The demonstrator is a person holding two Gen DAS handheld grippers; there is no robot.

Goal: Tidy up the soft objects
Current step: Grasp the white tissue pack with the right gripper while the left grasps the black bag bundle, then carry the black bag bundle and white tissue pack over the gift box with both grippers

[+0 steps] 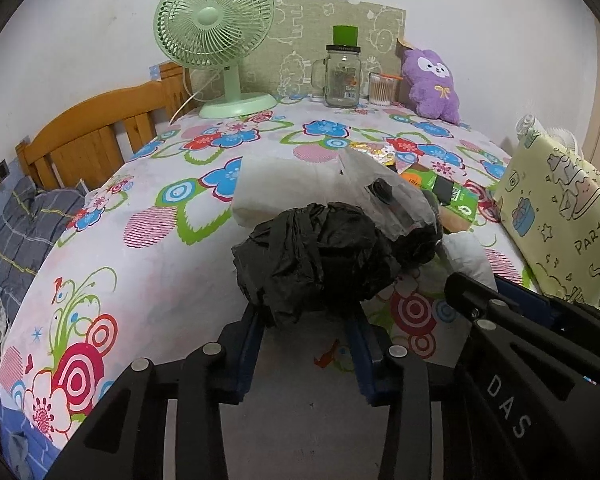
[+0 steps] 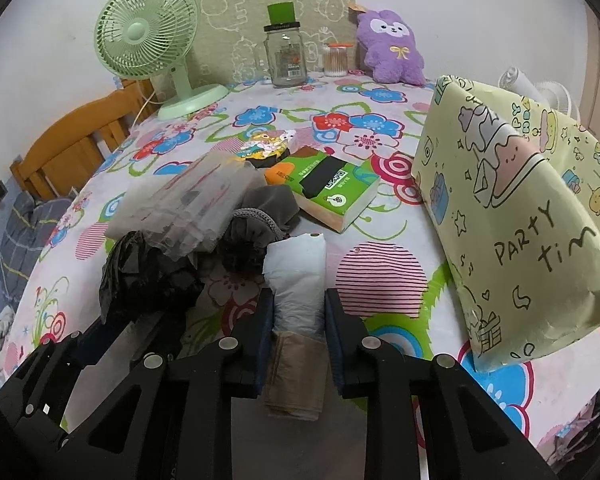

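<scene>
the right gripper [image 2: 296, 312] pinches a pale rolled plastic bag [image 2: 298, 276] between its blue pads, a tan folded piece trailing under the jaws, while the left gripper [image 1: 306, 312] has its pads pressed against the near end of a crumpled black plastic bag [image 1: 316, 256] on the flowered bedsheet [image 1: 148, 264]. both bundles lie at the near edge of a small heap in the middle of the bed, the black one to the left of the white roll. to carry the step well, each grip probably wants to stay firm and low on its bundle and lift straight up, since thin film slips and the black bag touches a clear plastic bag [image 2: 188, 208] draped over it, which could drag along. a grey knitted item [image 2: 260, 216] sits just behind the white roll and may snag too. beyond the heap lie a green tissue pack [image 2: 332, 188] and a small printed pouch [image 2: 266, 146]; a yellow paper bag [image 2: 512, 216] stands near on the right, the likely place for sorting though that is only a guess. at the far end stand a green fan [image 2: 148, 44], a glass jar [image 2: 286, 56] and a purple plush toy [image 2: 390, 48], well apart from the work.
</scene>
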